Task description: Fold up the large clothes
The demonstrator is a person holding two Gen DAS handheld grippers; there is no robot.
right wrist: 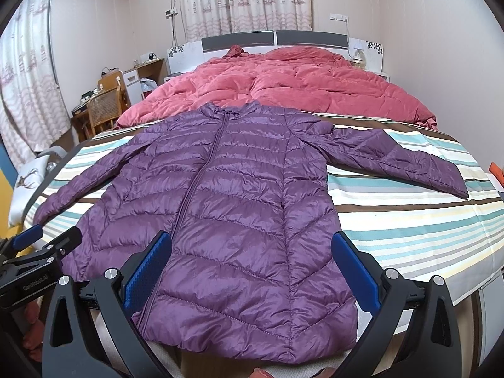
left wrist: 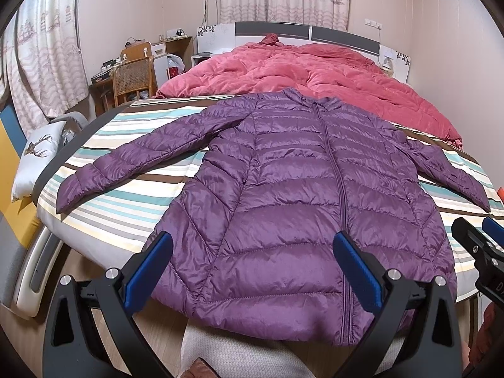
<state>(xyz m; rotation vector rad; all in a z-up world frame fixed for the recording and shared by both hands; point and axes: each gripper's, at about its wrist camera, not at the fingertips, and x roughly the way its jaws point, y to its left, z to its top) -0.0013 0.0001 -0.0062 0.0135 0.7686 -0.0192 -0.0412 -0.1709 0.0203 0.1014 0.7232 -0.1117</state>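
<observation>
Right now we hold both grippers above the near edge of the bed [left wrist: 104, 132], jaws spread wide and holding nothing. Our left gripper [left wrist: 252, 271] hangs over the hem of the purple puffer jacket [left wrist: 299, 195], our right gripper [right wrist: 252, 267] likewise. It lies flat and zipped on the striped sheet, sleeves spread out, collar toward the pink duvet [left wrist: 315, 72].
</observation>
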